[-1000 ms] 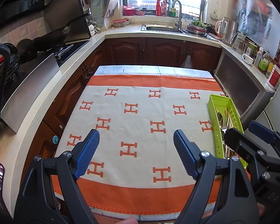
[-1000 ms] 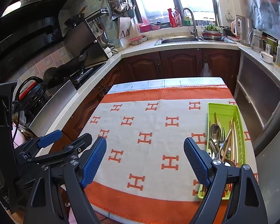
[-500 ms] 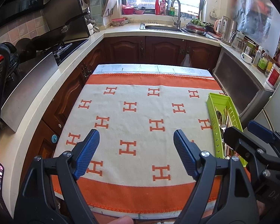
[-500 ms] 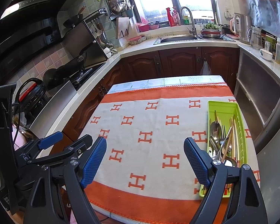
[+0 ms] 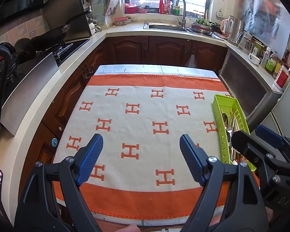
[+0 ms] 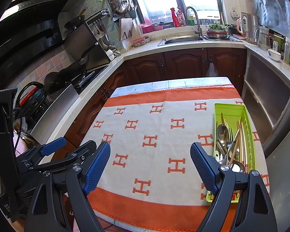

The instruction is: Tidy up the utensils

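Orange-and-cream cloth (image 5: 145, 116), patterned with H marks, covers the table, and no utensil lies loose on the part of it that shows. On the left, the left gripper (image 5: 141, 160) hovers over the near half of the cloth with its blue pads spread wide and nothing between them. Beside it, the right gripper (image 6: 150, 166) hangs at much the same height, equally wide and equally empty. Further right, along the table's right edge, sits the green tray (image 6: 247, 119), and the utensils (image 6: 227, 145) are all in it: spoons, a fork and some long thin sticks, perhaps chopsticks, lying roughly lengthwise but crossing one another in a loose heap.

This fits two readings. Either the cutlery has been gathered into the tray and the tidying is over, or the jumble is about to be sorted by kind. The pictures do not settle which. If more sorting is meant, the right gripper is the nearer one, and lifting a single piece from the overlapping pile would need a narrow, careful pinch on one handle.
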Tool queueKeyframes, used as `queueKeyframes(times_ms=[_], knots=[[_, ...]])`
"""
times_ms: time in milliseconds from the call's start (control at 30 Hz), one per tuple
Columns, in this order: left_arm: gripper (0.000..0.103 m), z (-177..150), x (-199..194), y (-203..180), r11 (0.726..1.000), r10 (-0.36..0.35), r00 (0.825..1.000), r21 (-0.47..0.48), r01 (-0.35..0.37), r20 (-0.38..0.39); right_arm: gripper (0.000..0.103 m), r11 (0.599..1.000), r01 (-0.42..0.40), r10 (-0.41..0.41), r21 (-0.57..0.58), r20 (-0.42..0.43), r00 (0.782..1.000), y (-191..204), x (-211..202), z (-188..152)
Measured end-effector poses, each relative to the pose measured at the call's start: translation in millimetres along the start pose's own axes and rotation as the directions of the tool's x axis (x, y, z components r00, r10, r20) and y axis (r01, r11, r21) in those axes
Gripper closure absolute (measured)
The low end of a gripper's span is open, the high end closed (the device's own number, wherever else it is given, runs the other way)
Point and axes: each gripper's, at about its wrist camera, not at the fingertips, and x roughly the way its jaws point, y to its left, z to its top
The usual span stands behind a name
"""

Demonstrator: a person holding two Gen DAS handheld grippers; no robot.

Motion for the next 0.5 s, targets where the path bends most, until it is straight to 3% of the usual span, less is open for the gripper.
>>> queueKeyframes(times_ms=[500], knots=[[0.023,-3.7,2.9,0.8,1.000,-0.008,1.000,-0.008,0.008,-0.013,0.017,1.000,0.002,-0.002,0.002,-0.005,1.000,-1.1,0.5,-2.2]])
